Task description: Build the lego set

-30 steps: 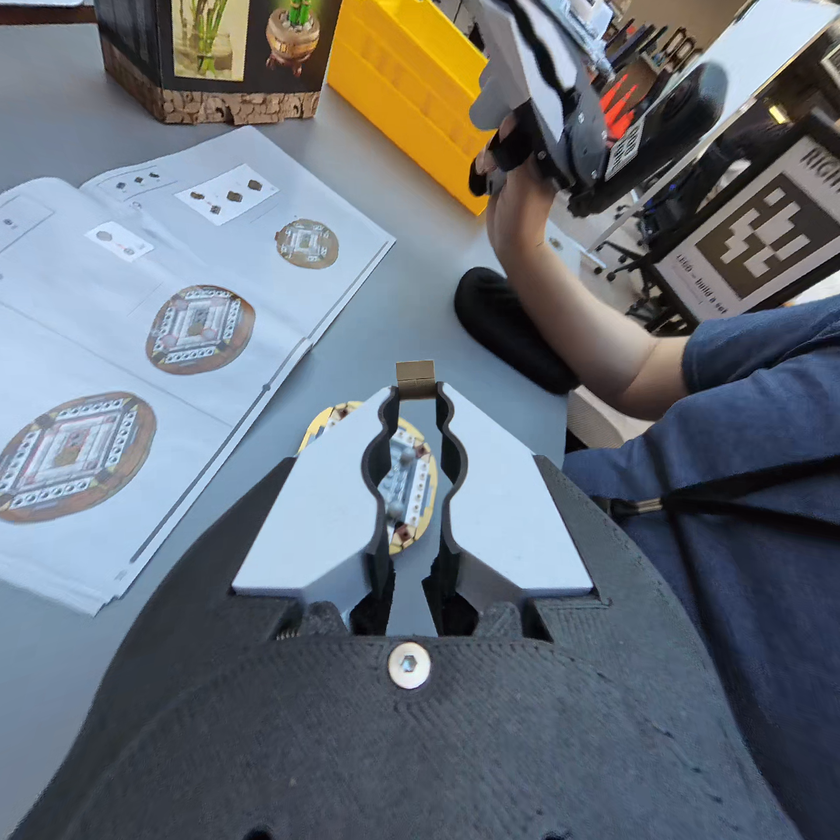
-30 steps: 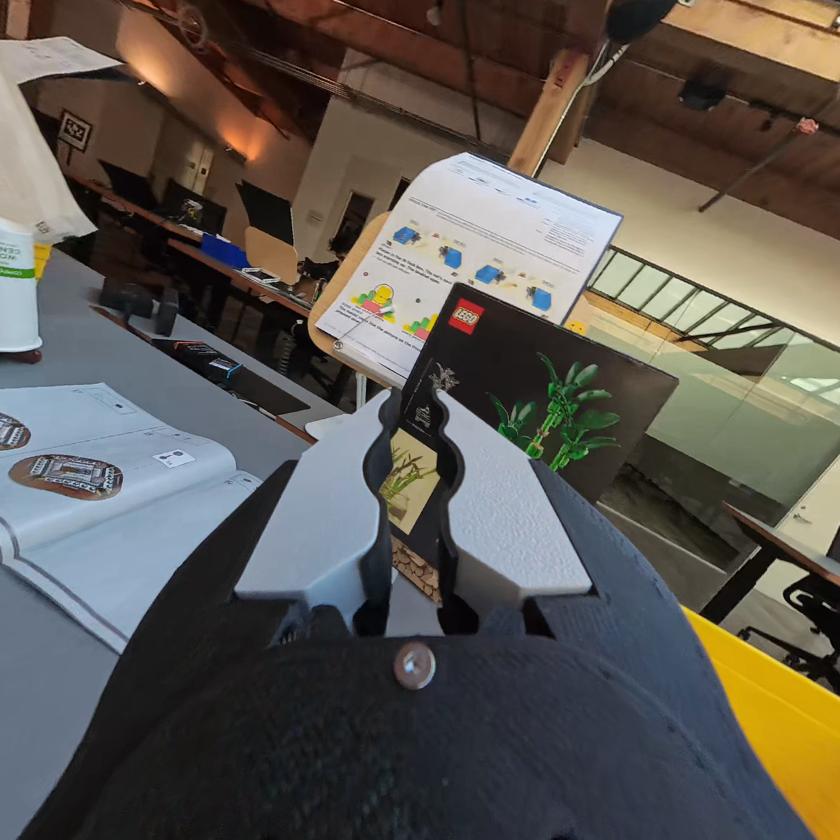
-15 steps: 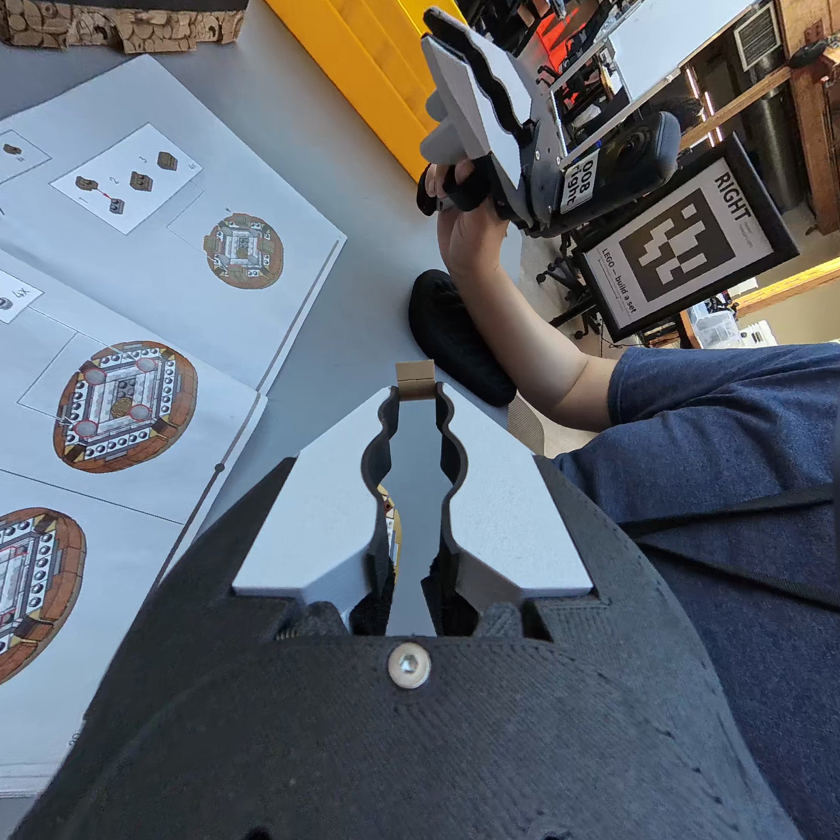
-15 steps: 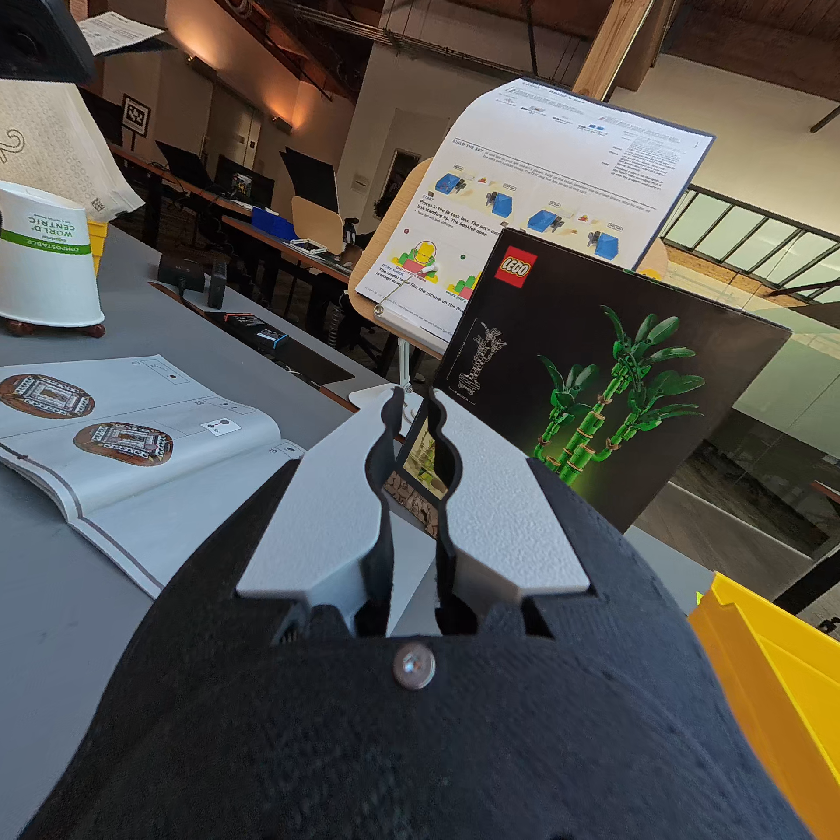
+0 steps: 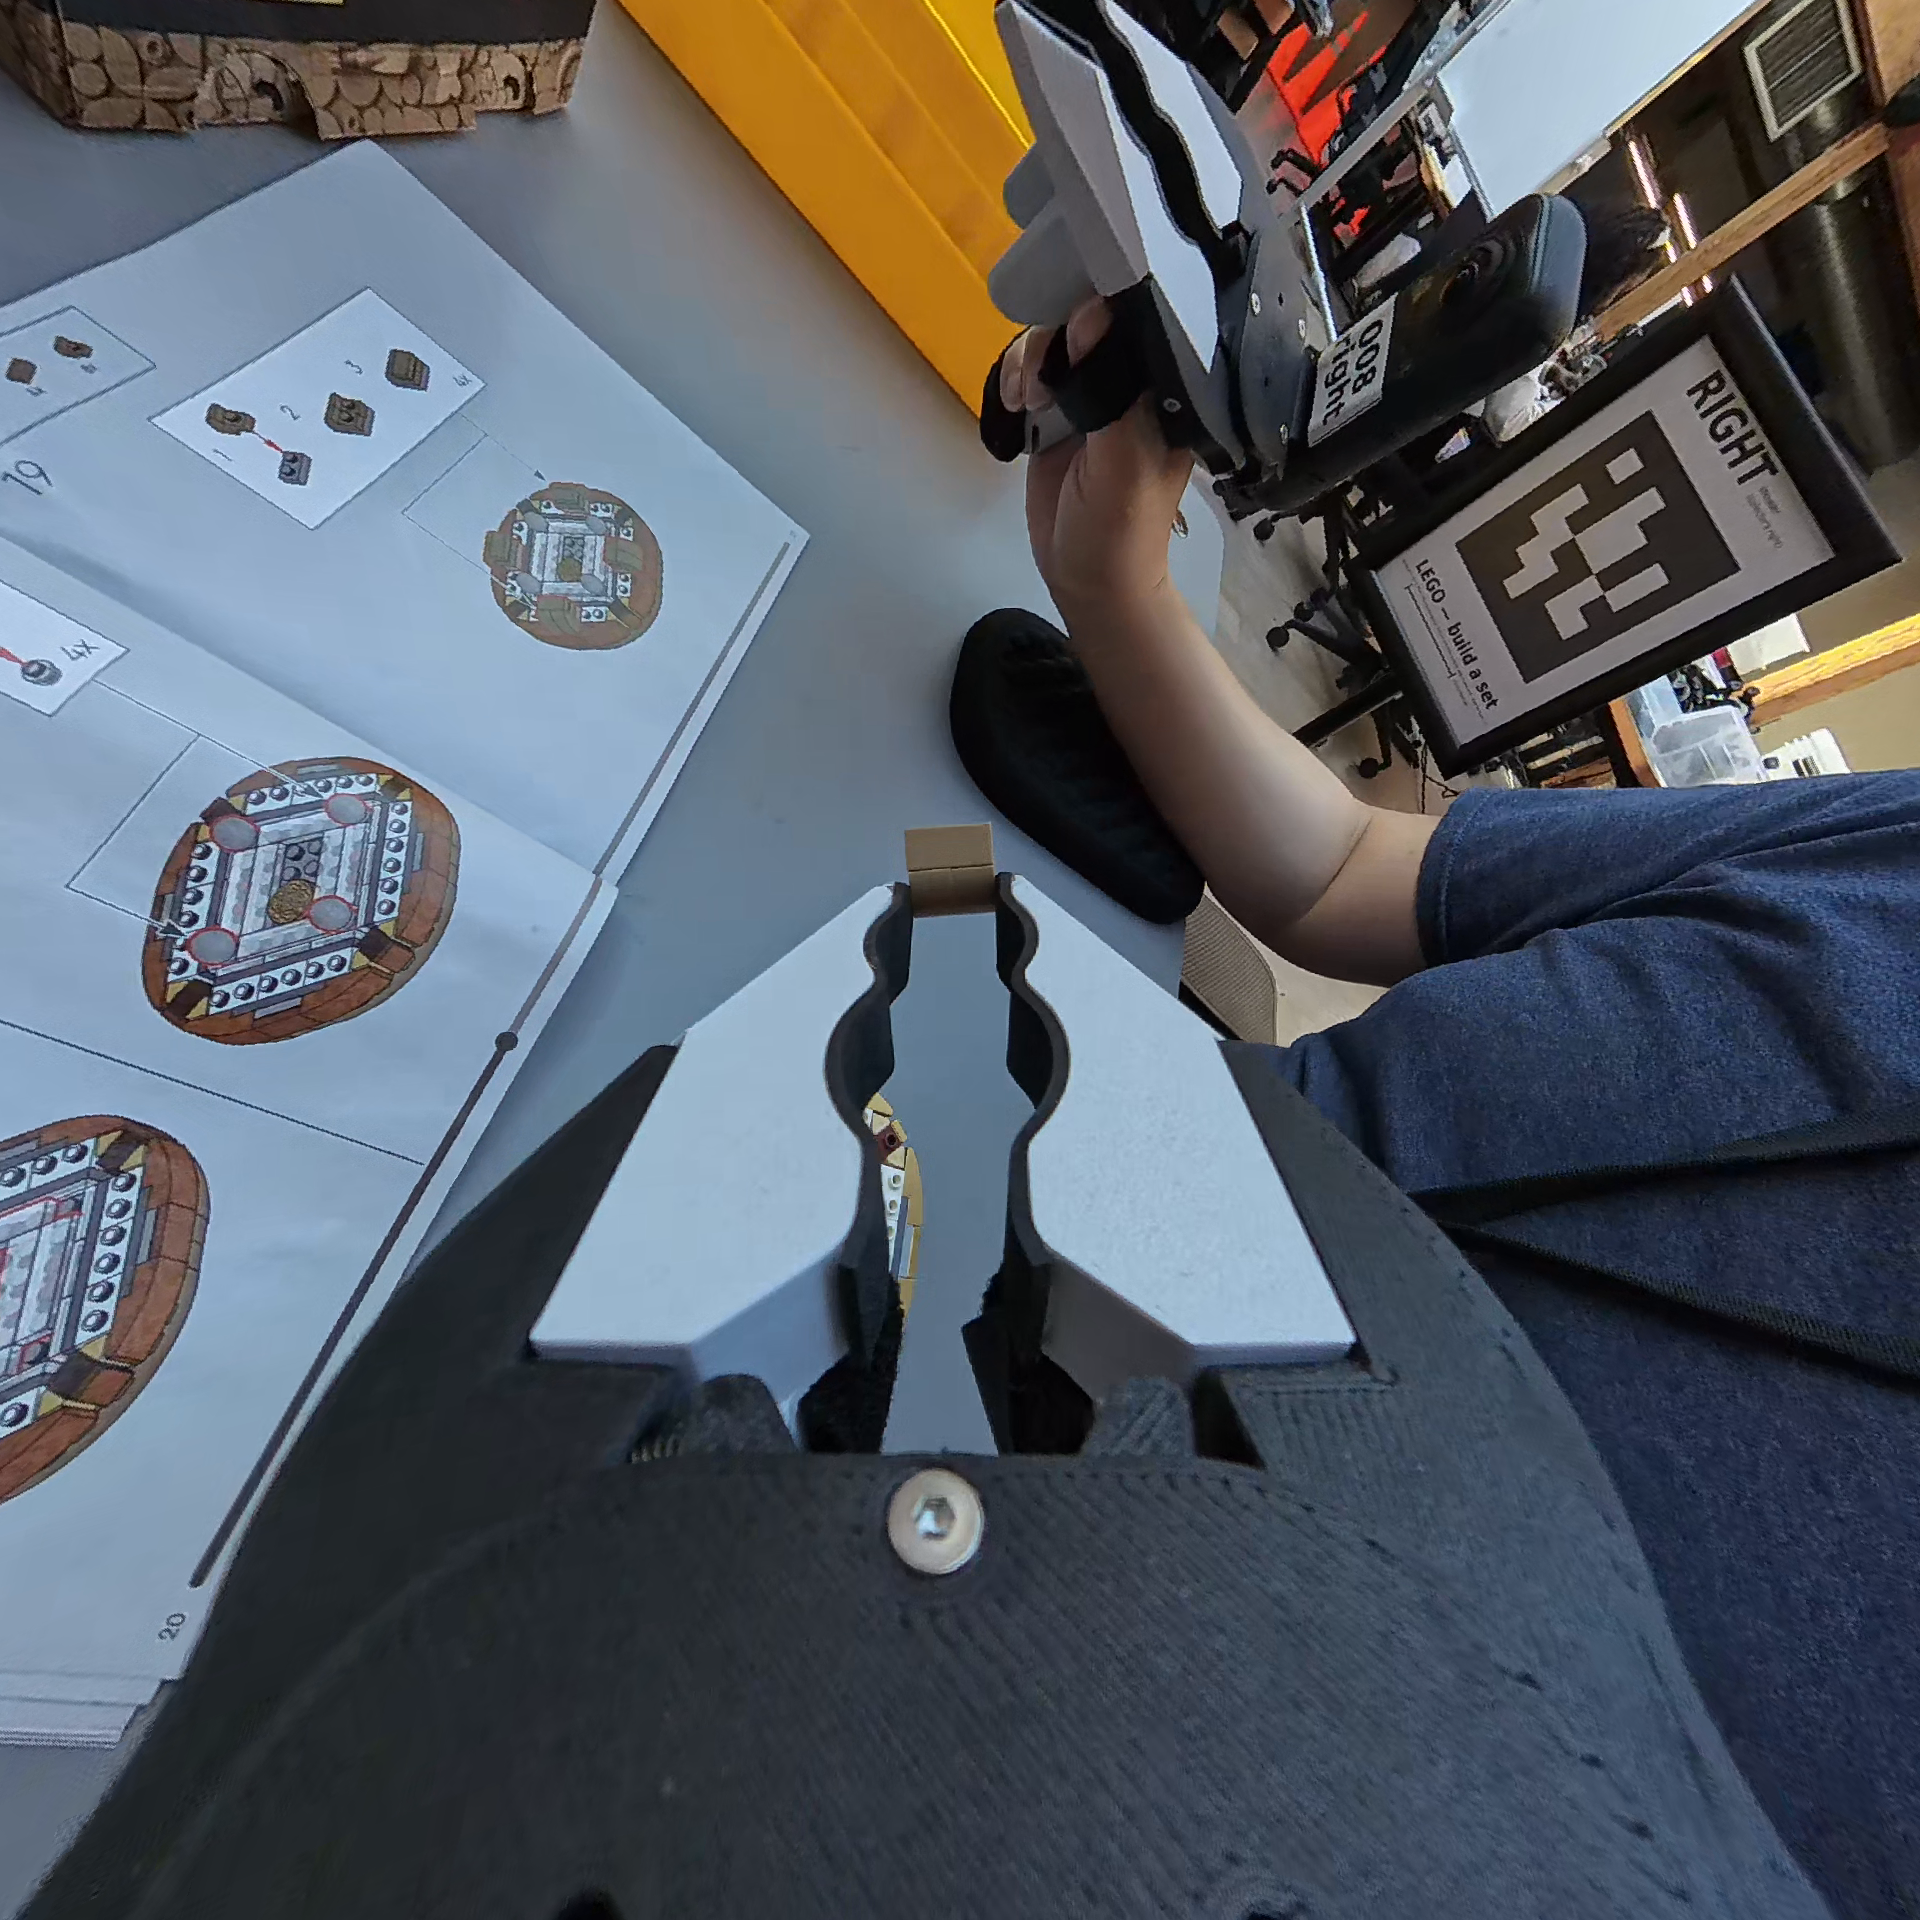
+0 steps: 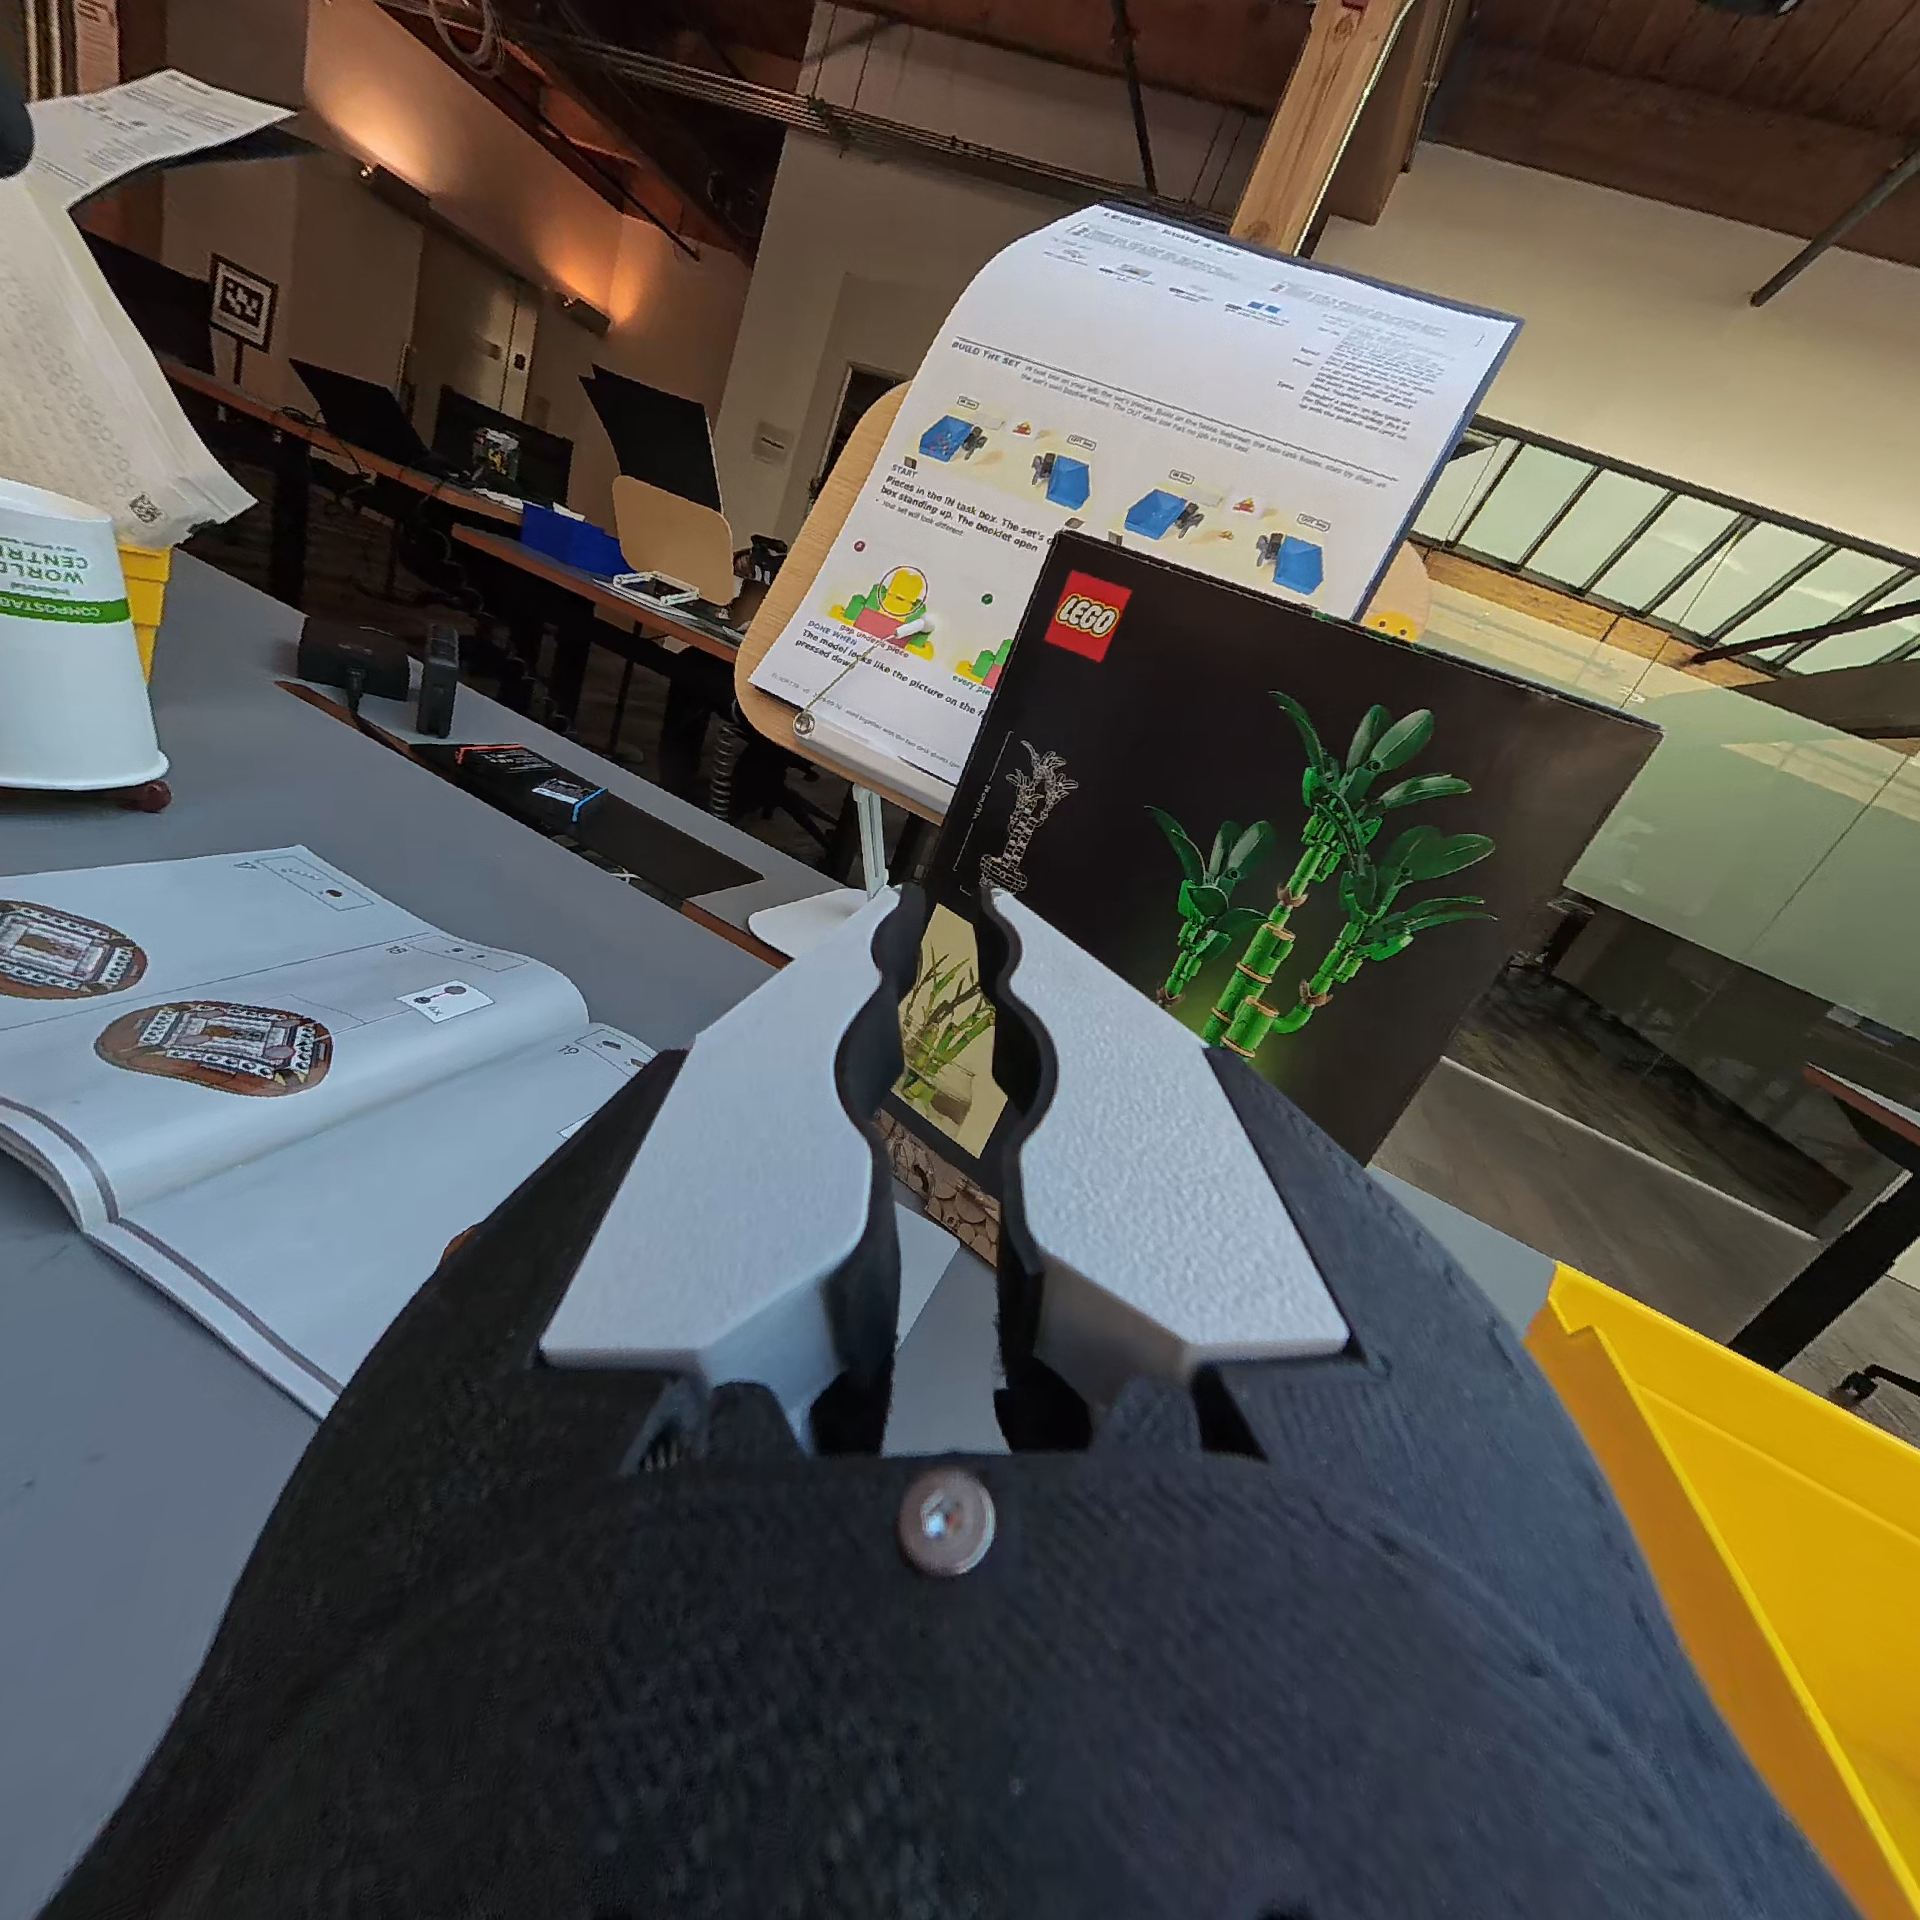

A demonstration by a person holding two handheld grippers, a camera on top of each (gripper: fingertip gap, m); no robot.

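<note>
Near the table edge, left gripper (image 5: pixel 948 894) pinches a tan brick (image 5: pixel 947 869); right gripper (image 6: pixel 945 909) (raised) slightly parted, empty.

My left gripper (image 5: pixel 948 883) has matt grey plastic fingers (image 5: pixel 727 1174) with a fine grainy finish, set in a black printed shell whose ridged layer lines look rough; a shiny metal screw (image 5: pixel 935 1522) sits low centre. The tan brick (image 5: pixel 948 871) at its tips looks like smooth plastic. On the left of the frame the booklet (image 5: pixel 343 644) is smooth paper with a slight sheen, lying on a matt grey table (image 5: pixel 790 769). The yellow bin (image 5: pixel 873 156) at the top is smooth plastic. The blue sleeve (image 5: pixel 1662 987) at right is soft knitted cloth. In my right view the box (image 6: pixel 1299 831) is glossy card, the upper beam (image 6: pixel 1320 114) bare wood.
</note>
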